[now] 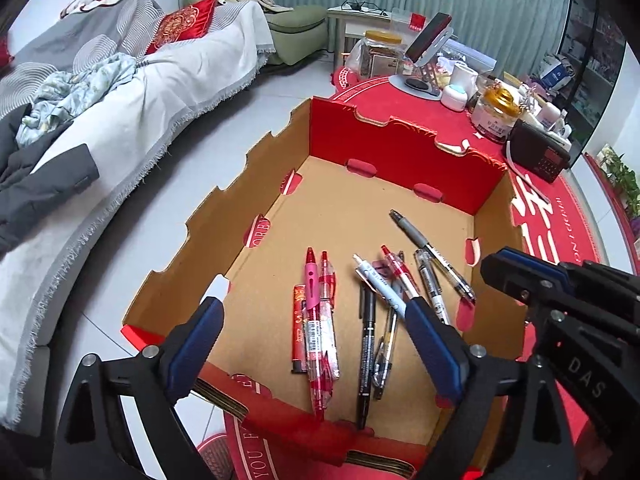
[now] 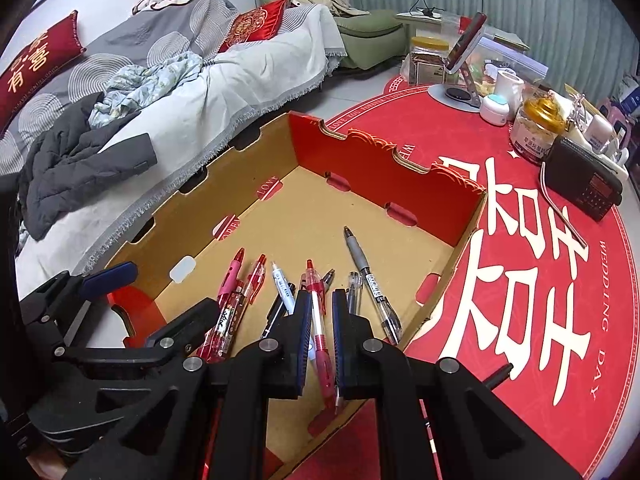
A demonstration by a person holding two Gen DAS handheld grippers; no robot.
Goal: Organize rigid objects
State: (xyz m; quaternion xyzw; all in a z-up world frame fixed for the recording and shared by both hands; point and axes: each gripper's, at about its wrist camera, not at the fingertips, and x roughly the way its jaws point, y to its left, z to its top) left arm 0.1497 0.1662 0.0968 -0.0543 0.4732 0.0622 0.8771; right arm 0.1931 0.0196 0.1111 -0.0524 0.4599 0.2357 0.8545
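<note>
An open cardboard box [image 1: 400,152] [image 2: 380,184], red outside and brown inside, sits on the red table mat [image 2: 520,280]. Several pens lie loose on its floor: a pink pen [image 1: 311,284] [image 2: 228,280], red pens [image 1: 322,336], a white pen [image 1: 376,280], a black marker [image 1: 366,344] and a grey pen [image 1: 416,236] [image 2: 360,256]. My left gripper [image 1: 312,304] [image 2: 160,296] hangs open over the pens, touching none. My right gripper [image 2: 322,296] [image 1: 492,268] is shut above the box's right side. A red pen [image 2: 320,320] on the floor shows through its narrow gap.
At the back of the table stand a jar with a gold lid [image 2: 540,128], a phone on a stand [image 2: 468,44], a big jar [image 1: 380,56] and a black radio [image 2: 584,184]. A sofa [image 1: 120,120] with blankets and a dark jacket runs along the left.
</note>
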